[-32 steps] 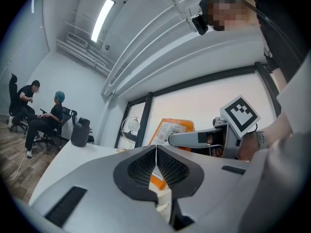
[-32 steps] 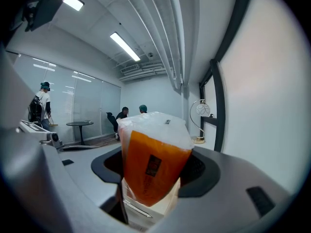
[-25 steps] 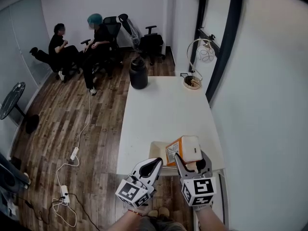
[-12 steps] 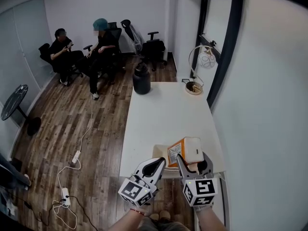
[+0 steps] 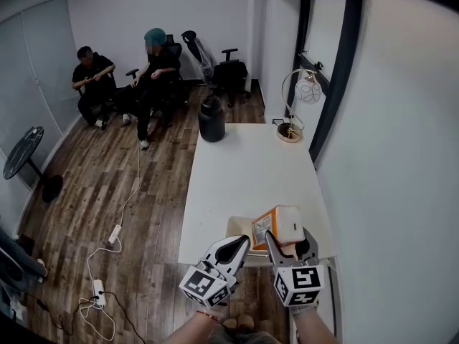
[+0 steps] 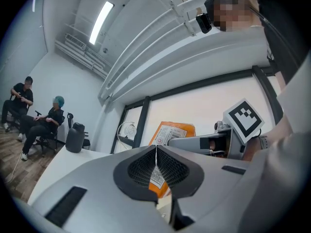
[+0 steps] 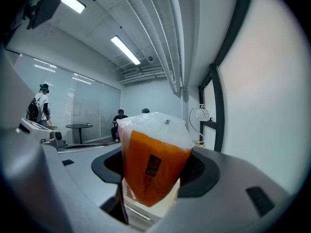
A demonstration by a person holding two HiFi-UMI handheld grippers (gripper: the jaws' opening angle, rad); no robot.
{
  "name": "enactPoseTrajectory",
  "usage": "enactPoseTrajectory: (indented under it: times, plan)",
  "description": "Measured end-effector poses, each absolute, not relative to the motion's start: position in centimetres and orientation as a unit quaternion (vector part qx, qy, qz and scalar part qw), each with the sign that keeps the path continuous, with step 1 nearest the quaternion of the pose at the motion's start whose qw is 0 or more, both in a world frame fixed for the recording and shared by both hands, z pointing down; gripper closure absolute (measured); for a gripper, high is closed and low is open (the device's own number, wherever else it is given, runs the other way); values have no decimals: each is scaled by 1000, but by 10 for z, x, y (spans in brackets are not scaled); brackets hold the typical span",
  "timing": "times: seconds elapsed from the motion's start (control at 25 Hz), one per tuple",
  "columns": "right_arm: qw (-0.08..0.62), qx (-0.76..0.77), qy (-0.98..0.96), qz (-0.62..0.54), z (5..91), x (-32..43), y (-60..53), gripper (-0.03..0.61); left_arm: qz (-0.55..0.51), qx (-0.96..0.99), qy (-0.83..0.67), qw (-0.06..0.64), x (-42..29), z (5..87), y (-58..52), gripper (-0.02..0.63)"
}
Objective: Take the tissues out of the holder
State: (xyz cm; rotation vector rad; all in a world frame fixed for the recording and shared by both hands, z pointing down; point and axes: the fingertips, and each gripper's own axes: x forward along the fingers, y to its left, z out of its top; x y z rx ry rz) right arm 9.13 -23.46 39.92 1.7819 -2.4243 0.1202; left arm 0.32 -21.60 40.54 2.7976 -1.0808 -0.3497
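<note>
My right gripper (image 5: 289, 239) is shut on an orange tissue pack (image 5: 276, 223) with a clear white top, holding it tilted above the near end of the white table (image 5: 237, 170). In the right gripper view the pack (image 7: 151, 166) fills the space between both jaws of the right gripper (image 7: 155, 174), and a cream holder (image 7: 167, 204) shows just beneath it. The holder's edge (image 5: 235, 226) peeks out to the left of the pack. My left gripper (image 5: 239, 243) hangs beside it, shut and empty; from the left gripper (image 6: 156, 152) the pack (image 6: 171, 130) lies beyond the closed jaws.
A black jug (image 5: 211, 119) stands at the table's far left corner, and a ring lamp (image 5: 292, 113) at the far right. Two seated people (image 5: 122, 74) and office chairs (image 5: 228, 67) are at the back. A cable (image 5: 115, 228) runs over the wooden floor.
Both grippers and the pack keep their places. The head view has shifted slightly, and the seated people have changed posture.
</note>
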Motion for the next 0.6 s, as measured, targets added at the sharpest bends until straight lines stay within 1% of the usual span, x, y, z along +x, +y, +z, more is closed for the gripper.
enactPoseTrajectory:
  times: [0.6]
  plan:
    - [71, 586, -806, 43, 401, 96, -235, 291, -112, 923, -361, 68, 10, 411, -219, 600]
